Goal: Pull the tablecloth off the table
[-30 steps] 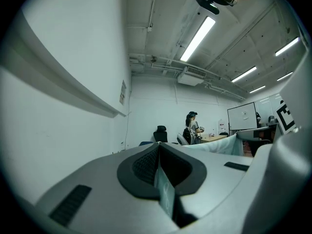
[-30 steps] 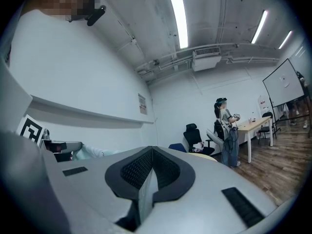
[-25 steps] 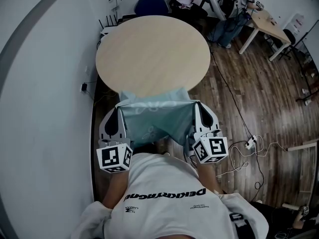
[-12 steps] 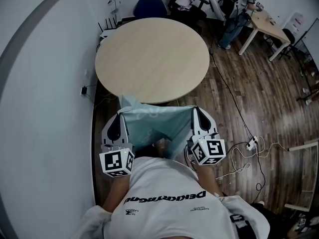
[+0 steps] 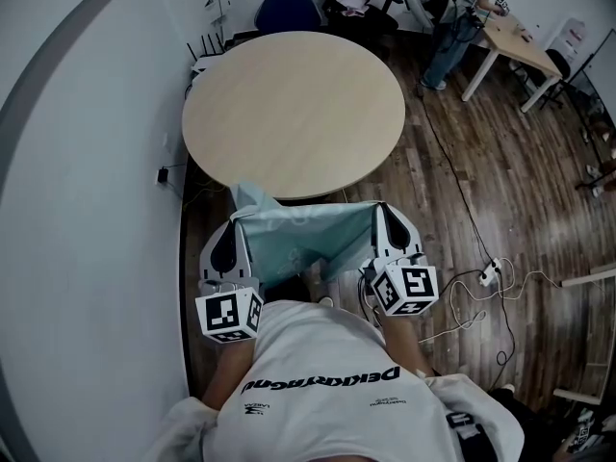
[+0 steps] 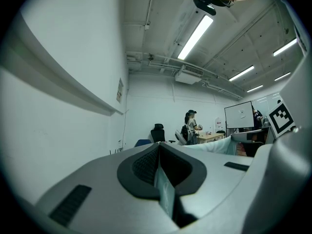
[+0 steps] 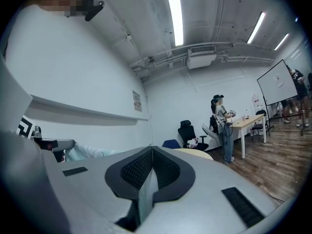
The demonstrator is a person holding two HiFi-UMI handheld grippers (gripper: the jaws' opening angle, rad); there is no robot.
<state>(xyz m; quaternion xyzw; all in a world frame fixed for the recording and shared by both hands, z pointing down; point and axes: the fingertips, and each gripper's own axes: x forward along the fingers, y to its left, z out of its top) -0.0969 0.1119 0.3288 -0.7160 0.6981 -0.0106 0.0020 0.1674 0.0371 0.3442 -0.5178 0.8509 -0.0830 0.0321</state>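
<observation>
The tablecloth [image 5: 308, 237], a pale teal sheet, is off the top of the round surface [image 5: 294, 104] and hangs stretched between the two tongs, just off the surface's near edge. One loose corner of it stands up by that near edge; whether it touches the rim cannot be told. The light wooden top is bare.

The left tongs [image 5: 234, 223] are clenched on the cloth's left edge: in the left gripper view a thin fold of the tablecloth [image 6: 164, 191] is pinched between the dark pads of the left tongs [image 6: 158, 149], with more of the sheet running off to the right. The right tongs [image 5: 378, 208] are likewise clamped on the right edge: in the right gripper view the right tongs [image 7: 152, 152] have a strip of the tablecloth [image 7: 145, 191] nipped between the pads.

Both tongs point level toward the surface, side by side and well apart, with the cloth taut between them. They are held close in front of the person's white shirt [image 5: 327, 383], with each marker cube [image 5: 228, 315] nearest the body.

Beyond the surface's far edge stands a blue chair [image 5: 289, 11]. On the wooden floor [image 5: 500, 181], to the right, lie a power strip [image 5: 487, 274] and its cables. Further back another person [image 5: 450, 22] stands at a desk [image 5: 520, 48].
</observation>
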